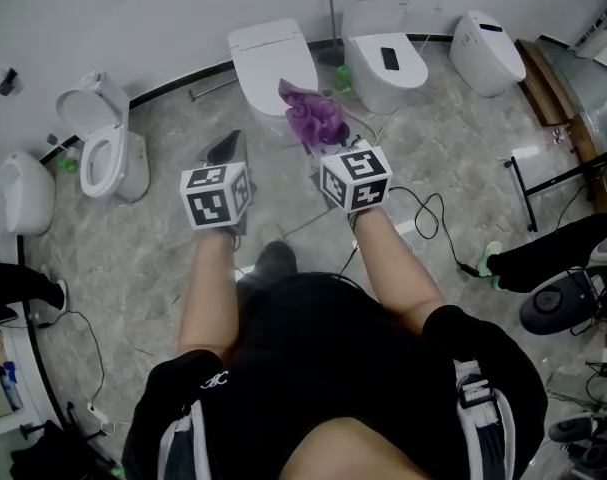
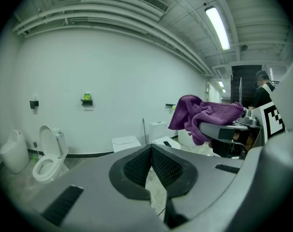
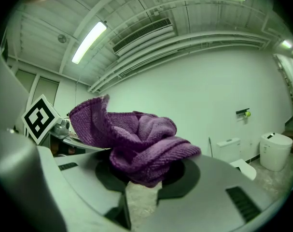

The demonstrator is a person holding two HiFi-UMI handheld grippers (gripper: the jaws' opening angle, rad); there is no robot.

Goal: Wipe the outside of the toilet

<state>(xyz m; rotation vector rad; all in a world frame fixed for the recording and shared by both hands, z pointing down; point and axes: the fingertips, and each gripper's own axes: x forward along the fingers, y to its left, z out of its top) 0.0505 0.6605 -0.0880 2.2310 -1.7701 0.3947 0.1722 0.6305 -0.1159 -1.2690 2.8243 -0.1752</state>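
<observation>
A white toilet with its lid down [image 1: 273, 60] stands on the marble floor straight ahead of me; in the left gripper view this toilet [image 2: 126, 142] shows by the wall. My right gripper [image 1: 320, 136] is held in the air in front of it, shut on a crumpled purple cloth [image 1: 312, 116]. The cloth [image 3: 136, 139] bulges over the right gripper [image 3: 145, 172] and hides its tips. My left gripper [image 1: 228, 148] is level with it to the left, and the left gripper [image 2: 150, 150] has its pads meeting with nothing between them. The cloth [image 2: 204, 116] shows at that view's right.
More white toilets stand round the wall: one with a tank [image 1: 383, 60], a rounded one [image 1: 488, 52], an open-lid one [image 1: 105, 148] and one at far left [image 1: 23, 192]. Cables [image 1: 428, 210] trail on the floor. A person's leg [image 1: 548, 253] and a black stand [image 1: 548, 176] are at right.
</observation>
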